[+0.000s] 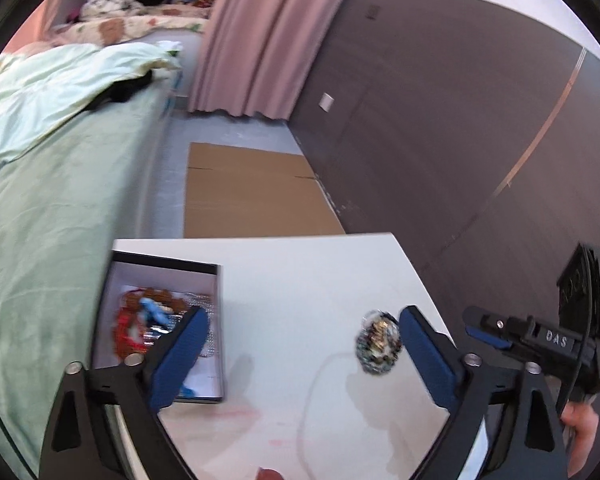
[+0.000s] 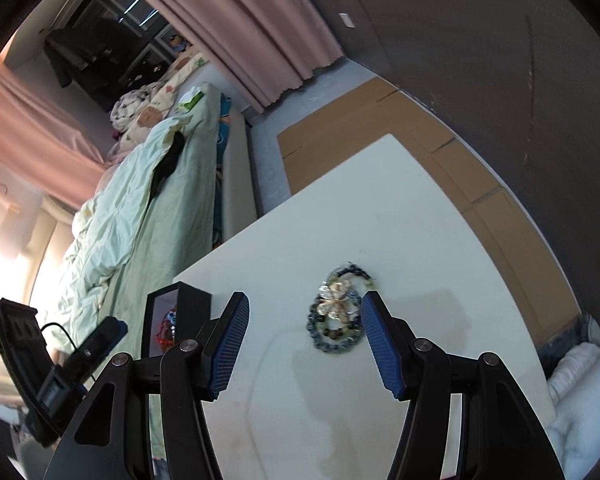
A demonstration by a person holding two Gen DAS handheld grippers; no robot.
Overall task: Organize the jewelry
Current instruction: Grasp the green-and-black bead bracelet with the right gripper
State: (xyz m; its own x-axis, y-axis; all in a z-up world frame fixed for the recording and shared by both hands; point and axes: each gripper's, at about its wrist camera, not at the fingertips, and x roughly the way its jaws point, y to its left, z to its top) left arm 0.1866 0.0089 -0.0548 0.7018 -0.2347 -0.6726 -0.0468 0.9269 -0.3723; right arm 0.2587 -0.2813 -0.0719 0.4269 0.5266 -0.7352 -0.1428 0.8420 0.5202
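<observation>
A tangle of beaded bracelets with a pale flower-shaped charm (image 2: 337, 314) lies on the white table (image 2: 340, 216). My right gripper (image 2: 305, 298) hovers over it, open, and the bracelets sit just inside its right finger without being pressed. In the left wrist view the same bracelets (image 1: 378, 342) lie close to the right finger of my left gripper (image 1: 303, 314), which stands wide open and holds nothing. At the table's left edge is an open black box (image 1: 168, 262) with white walls; red, blue and brown jewelry (image 1: 148, 320) lies inside it. The box (image 2: 194, 300) shows partly behind my right gripper's left finger.
A bed with green bedding (image 1: 60, 200) runs along the table's left side. Flattened cardboard (image 1: 252, 196) covers the floor beyond the table, next to a dark wall (image 1: 440, 120). Pink curtains (image 1: 256, 32) hang at the back. The right gripper's body and a hand (image 1: 580, 428) are at the right edge.
</observation>
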